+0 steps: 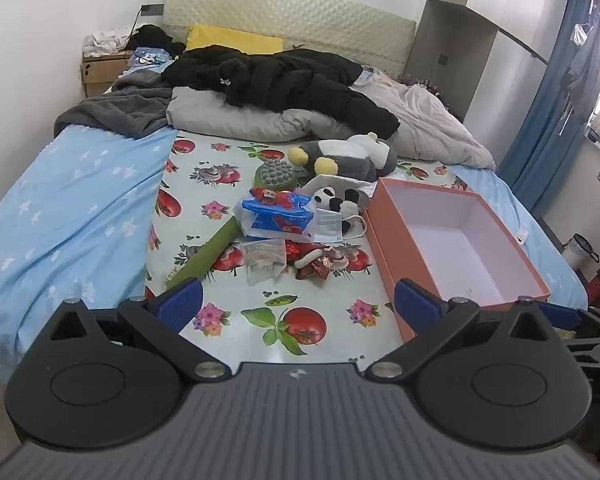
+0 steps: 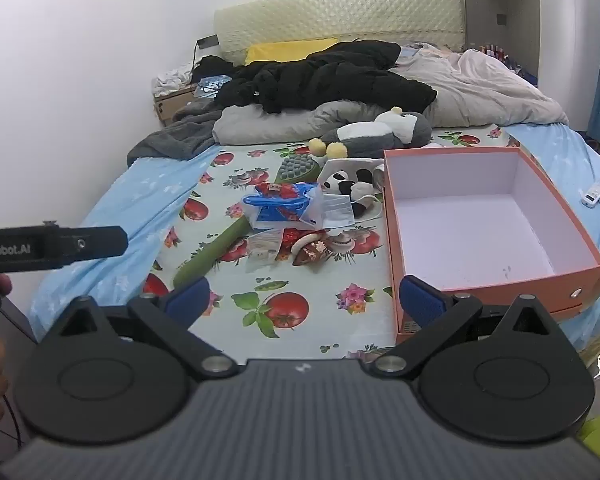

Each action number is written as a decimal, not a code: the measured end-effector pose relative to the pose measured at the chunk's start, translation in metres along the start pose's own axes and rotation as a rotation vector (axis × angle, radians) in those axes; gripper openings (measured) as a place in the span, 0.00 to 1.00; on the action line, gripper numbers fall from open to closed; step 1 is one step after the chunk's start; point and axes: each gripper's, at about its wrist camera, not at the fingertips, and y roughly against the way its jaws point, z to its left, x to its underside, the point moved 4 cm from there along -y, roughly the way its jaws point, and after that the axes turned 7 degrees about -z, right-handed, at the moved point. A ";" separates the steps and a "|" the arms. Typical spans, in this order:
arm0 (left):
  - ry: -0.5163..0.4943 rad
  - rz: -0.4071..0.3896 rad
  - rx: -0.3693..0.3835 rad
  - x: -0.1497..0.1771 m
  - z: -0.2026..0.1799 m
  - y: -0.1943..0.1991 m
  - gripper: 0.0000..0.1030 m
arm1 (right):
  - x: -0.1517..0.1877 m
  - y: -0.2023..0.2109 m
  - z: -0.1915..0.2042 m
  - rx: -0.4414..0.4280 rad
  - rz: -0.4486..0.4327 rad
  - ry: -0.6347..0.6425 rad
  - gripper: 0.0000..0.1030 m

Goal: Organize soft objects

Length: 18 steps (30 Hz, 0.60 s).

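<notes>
Left wrist view: my left tongs (image 1: 298, 300) are spread wide with nothing between the blue pads, held over the near edge of the fruit-print cloth (image 1: 204, 184). Count on the cloth: one orange box (image 1: 396, 264), lid off, white inside, at right, its near corner just beside my right pad; one grey penguin plush (image 1: 348, 154) at the far end; one small panda plush (image 1: 334, 198) touching the box's far-left side; one blue tissue pack (image 1: 278, 214); one face mask (image 1: 332, 224); one green massage brush (image 1: 228, 232) lying diagonally; two crumpled wrappers, one clear (image 1: 264, 260), one red (image 1: 314, 266). The near strip of cloth between my pads and the pile is bare.

Right wrist view: my right tongs (image 2: 304, 300) are likewise spread and hold nothing. Same counts. The box (image 2: 394, 240) sits near the bed's right edge; one white remote (image 2: 592, 194) lies beyond it. The left tool's black body (image 2: 60, 246) juts in from the left.
</notes>
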 end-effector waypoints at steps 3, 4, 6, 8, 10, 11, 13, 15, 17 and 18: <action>0.001 0.000 0.000 0.000 0.000 0.001 1.00 | 0.001 -0.001 0.000 -0.004 0.015 -0.014 1.00; 0.001 -0.002 0.000 0.000 -0.001 0.001 1.00 | 0.001 -0.001 0.000 -0.005 0.011 -0.011 1.00; 0.000 -0.004 -0.001 0.000 -0.002 0.003 1.00 | 0.001 -0.001 -0.001 -0.006 0.014 -0.012 1.00; -0.002 -0.006 -0.002 0.000 -0.004 0.006 1.00 | 0.001 0.001 0.000 -0.008 0.016 -0.014 1.00; 0.000 -0.003 -0.001 0.000 -0.003 0.004 1.00 | -0.001 -0.001 0.001 -0.007 0.020 -0.014 1.00; 0.004 0.002 -0.001 0.001 0.006 0.001 1.00 | -0.002 -0.004 0.000 -0.008 0.020 -0.013 1.00; 0.005 0.004 0.001 0.000 0.007 0.002 1.00 | -0.001 -0.004 0.001 -0.006 0.019 -0.009 1.00; 0.004 0.004 0.001 0.000 0.008 0.003 1.00 | -0.002 -0.003 0.002 -0.006 0.020 -0.008 1.00; 0.004 0.003 0.001 0.000 0.008 0.004 1.00 | -0.002 -0.004 0.002 -0.005 0.020 -0.005 1.00; 0.008 0.003 0.000 0.000 0.006 0.002 1.00 | -0.001 -0.004 0.002 -0.003 0.020 -0.007 1.00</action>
